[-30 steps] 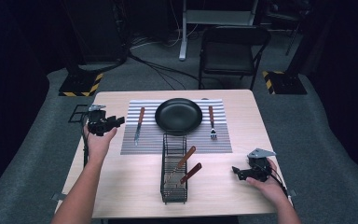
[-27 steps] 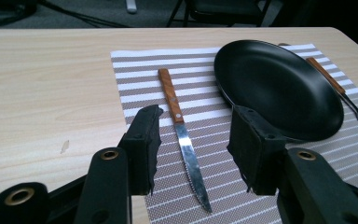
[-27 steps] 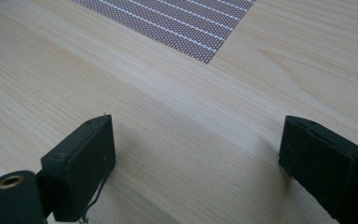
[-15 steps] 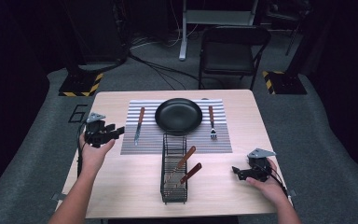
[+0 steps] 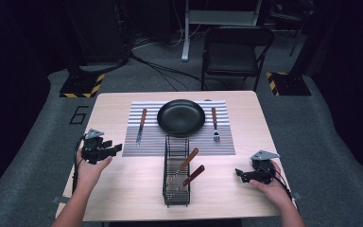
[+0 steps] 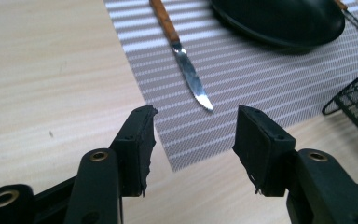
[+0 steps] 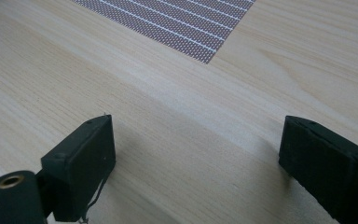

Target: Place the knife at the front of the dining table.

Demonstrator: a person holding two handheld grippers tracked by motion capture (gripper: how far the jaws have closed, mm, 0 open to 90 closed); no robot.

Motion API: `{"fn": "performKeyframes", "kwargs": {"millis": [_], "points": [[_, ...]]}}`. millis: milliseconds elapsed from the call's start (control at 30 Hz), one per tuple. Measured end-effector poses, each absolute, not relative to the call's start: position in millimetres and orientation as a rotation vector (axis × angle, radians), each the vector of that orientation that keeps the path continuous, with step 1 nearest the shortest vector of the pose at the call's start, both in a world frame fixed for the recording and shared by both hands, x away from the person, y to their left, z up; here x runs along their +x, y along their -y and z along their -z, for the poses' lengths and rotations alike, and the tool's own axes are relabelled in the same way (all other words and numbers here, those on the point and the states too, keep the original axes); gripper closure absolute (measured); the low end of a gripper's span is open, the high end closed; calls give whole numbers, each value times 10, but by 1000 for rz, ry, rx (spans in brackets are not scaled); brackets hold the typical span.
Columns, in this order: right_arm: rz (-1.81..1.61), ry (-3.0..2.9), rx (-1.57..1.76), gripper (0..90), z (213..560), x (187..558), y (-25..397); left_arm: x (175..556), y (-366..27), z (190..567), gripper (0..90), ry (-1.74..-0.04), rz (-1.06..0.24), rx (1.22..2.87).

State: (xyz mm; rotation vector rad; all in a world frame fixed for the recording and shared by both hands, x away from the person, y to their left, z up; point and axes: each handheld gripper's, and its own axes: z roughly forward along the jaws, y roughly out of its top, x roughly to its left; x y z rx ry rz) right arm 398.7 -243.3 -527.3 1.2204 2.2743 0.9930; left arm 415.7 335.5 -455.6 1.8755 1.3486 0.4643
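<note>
Pale wood-grain tabletop point(image 5: 123, 184), sitting on grey carpet in a dark room. Folding chair point(image 5: 236, 52) behind the far edge, cables on the floor, hazard-striped blocks point(image 5: 81, 86) at both far sides, a "6" marked on the carpet at left.

One striped placemat point(image 5: 179, 137) across the far half, with one black plate point(image 5: 181, 117) on its middle. One knife point(image 6: 181, 55) on the mat left of the plate, long axis running near-to-far, wooden handle away, blade tip toward the person. One fork point(image 5: 215, 124) right of the plate, same near-to-far line, tines at the near end. One black wire rack point(image 5: 176, 171) in front of the plate, long side near-to-far, holding two wooden-handled utensils point(image 5: 189, 168) angled up to the far right.

Two tongs, both wide apart, gripping nothing: left tongs point(image 6: 193, 140) low near the mat's near left corner, aimed at the knife; right tongs point(image 7: 193, 163) over bare wood at the near right.
</note>
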Motion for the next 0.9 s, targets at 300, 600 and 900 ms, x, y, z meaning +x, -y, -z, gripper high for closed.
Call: {"fn": "performKeyframes", "kwargs": {"millis": [300,600,900], "points": [[-993,-2274,1220,98,5273,3987,2433,4051,-3465,4846,460,-1356,-396,1862],[-993,-2274,1221,99,5273,3987,2433,4060,-3548,5051,456,-1390,-395,1859],[-993,-2274,1220,99,5273,3987,2433,4072,-3724,5122,430,-1461,-439,1842]]}}
